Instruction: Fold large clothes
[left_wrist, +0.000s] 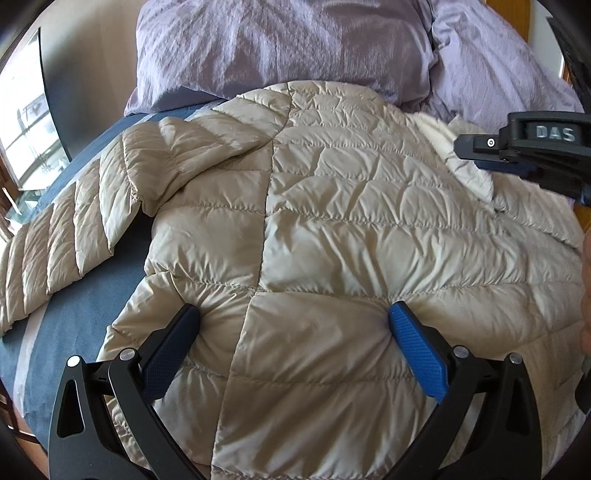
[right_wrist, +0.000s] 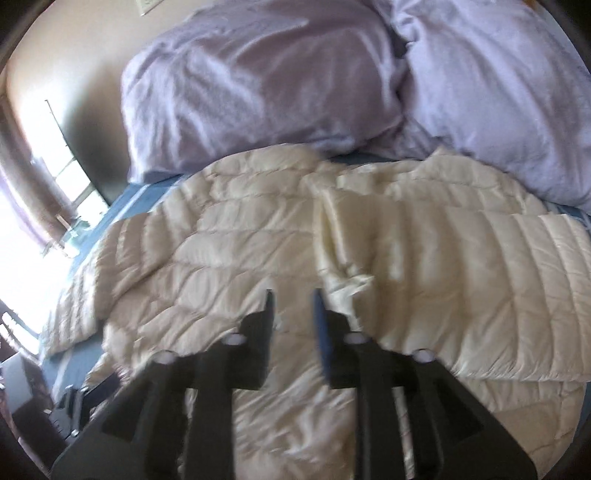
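A beige quilted puffer jacket (left_wrist: 332, 221) lies spread on the blue bed sheet (left_wrist: 85, 302), one sleeve (left_wrist: 55, 240) stretched out to the left. My left gripper (left_wrist: 294, 310) is open wide, both fingertips resting on the jacket's near part and denting the fabric, with nothing pinched. In the left wrist view my right gripper (left_wrist: 476, 147) hovers over the jacket's right side. In its own blurred view the right gripper (right_wrist: 293, 295) is open a narrow gap above the jacket (right_wrist: 221, 258), nothing between its fingers. A quilted panel (right_wrist: 480, 277) lies across the jacket's right side.
Two lilac pillows (left_wrist: 280, 48) (right_wrist: 498, 92) lie at the head of the bed just beyond the jacket. A bright window (right_wrist: 26, 221) and a dark frame stand at the left. Bare blue sheet shows left of the jacket.
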